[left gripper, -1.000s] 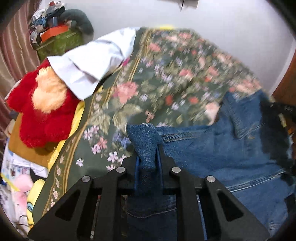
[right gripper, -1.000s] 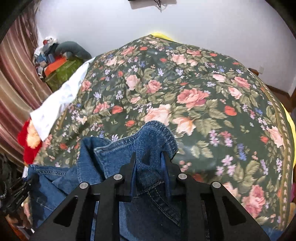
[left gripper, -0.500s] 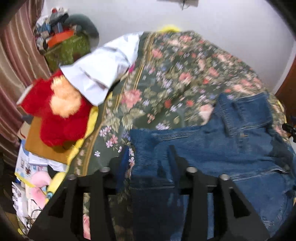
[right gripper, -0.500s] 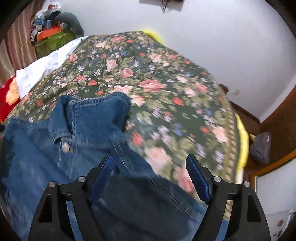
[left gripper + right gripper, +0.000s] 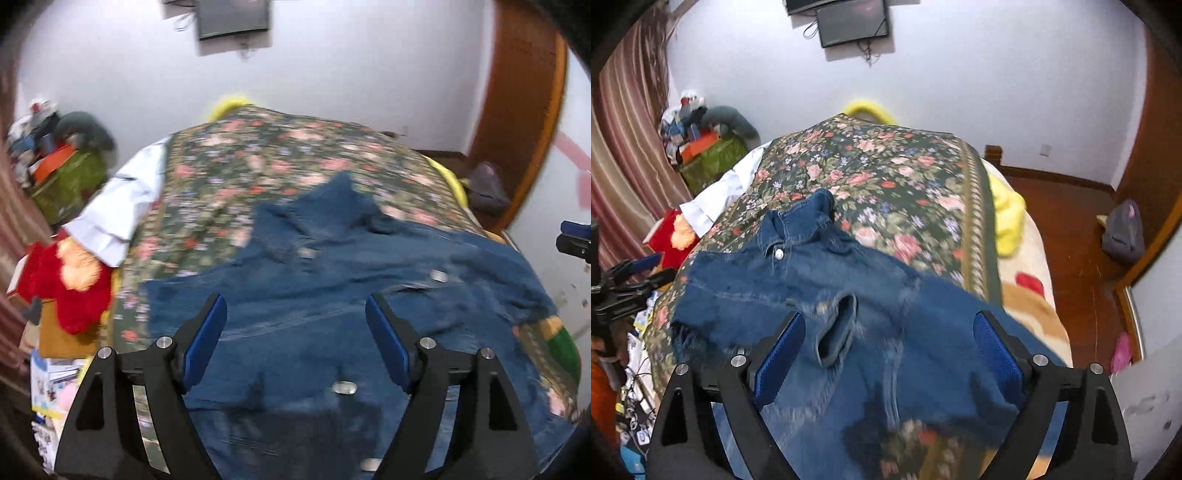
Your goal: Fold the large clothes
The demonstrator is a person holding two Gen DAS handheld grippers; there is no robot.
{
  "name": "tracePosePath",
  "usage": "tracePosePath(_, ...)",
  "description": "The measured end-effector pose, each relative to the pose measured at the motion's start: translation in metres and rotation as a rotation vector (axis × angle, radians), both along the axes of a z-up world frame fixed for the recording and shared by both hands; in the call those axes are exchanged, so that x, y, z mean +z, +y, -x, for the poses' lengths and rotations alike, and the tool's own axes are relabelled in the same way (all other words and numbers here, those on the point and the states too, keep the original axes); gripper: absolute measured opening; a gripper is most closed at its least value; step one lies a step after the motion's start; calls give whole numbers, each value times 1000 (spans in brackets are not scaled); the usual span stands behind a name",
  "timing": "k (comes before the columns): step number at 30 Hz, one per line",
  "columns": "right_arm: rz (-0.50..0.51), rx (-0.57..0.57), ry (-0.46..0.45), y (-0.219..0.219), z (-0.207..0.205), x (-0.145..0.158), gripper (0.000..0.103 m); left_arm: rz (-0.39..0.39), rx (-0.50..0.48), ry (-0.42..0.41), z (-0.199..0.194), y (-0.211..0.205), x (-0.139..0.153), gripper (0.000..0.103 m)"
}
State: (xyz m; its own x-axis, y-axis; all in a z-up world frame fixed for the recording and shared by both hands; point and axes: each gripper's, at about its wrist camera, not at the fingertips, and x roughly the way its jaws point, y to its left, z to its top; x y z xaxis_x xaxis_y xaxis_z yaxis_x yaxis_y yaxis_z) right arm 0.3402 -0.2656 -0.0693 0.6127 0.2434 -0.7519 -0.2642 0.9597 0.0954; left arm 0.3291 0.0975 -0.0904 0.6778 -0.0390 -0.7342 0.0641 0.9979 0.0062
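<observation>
A blue denim jacket point(image 5: 332, 280) lies spread on the floral bedspread point(image 5: 266, 158), collar toward the far end, metal buttons showing. It also shows in the right wrist view point(image 5: 827, 280), with one sleeve cuff lying on its middle. My left gripper point(image 5: 295, 343) is open and empty, raised above the jacket's near part. My right gripper point(image 5: 890, 350) is open and empty, raised above the jacket's near right part. The left gripper shows at the left edge of the right wrist view point(image 5: 631, 277), and the right gripper's tip at the right edge of the left wrist view point(image 5: 576, 240).
A white garment point(image 5: 118, 206) and a red plush toy point(image 5: 70, 280) lie at the bed's left edge. A green box point(image 5: 713, 158) with clutter stands by the striped curtain point(image 5: 624, 155). A yellow blanket point(image 5: 1008, 210) hangs at the bed's right side. A grey bag point(image 5: 1123, 229) sits on the wooden floor.
Both grippers let go of the denim they were holding, opened wide and pulled back and up from the bed. The jacket now lies flat on the bedspread.
</observation>
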Motion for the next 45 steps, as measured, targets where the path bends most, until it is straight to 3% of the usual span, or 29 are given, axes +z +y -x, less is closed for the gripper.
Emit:
tracePosePath(5, -53, -124, 36, -58, 42, -21, 92, 60, -76, 63, 8, -54, -22, 79)
tracePosePath(12, -133, -260, 193, -123, 68, -80, 92, 18, -150, 160, 9, -111, -66, 79)
tracePosePath(16, -255, -321, 290, -153, 67, -116, 92, 30, -185, 260, 9, -126, -96, 78)
tracePosePath(20, -435, -428, 329, -182, 59, -146, 92, -3, -167, 289, 9, -133, -114, 78)
tracePosePath(23, -543, -477, 335, -195, 51, -157, 91, -4, -140, 307, 7, -132, -123, 78)
tracePosePath(26, -573, -514, 307, -195, 41, -160, 89, 6, -126, 289, 2, -127, -119, 78)
tracePosePath(31, -553, -567, 261, -198, 20, -163, 77, 22, -90, 200, -11, -108, -90, 78)
tracePosePath(35, -485, -625, 219, -204, 0, -162, 45, 32, -20, 166, -33, -87, -78, 79)
tracePosePath(36, -484, -637, 219, -208, -3, -164, 36, 38, 4, 176, -42, -82, -80, 79)
tracePosePath(39, -480, -645, 190, -213, -11, -158, 25, 73, 66, 236, -65, -73, -96, 79)
tracePosePath(43, -456, -604, 93, -207, -22, -125, 17, 101, 51, 334, -78, -77, -128, 79)
tracePosePath(45, -439, -545, 3, -196, -27, -95, 12, 83, 49, 332, -76, -83, -134, 79)
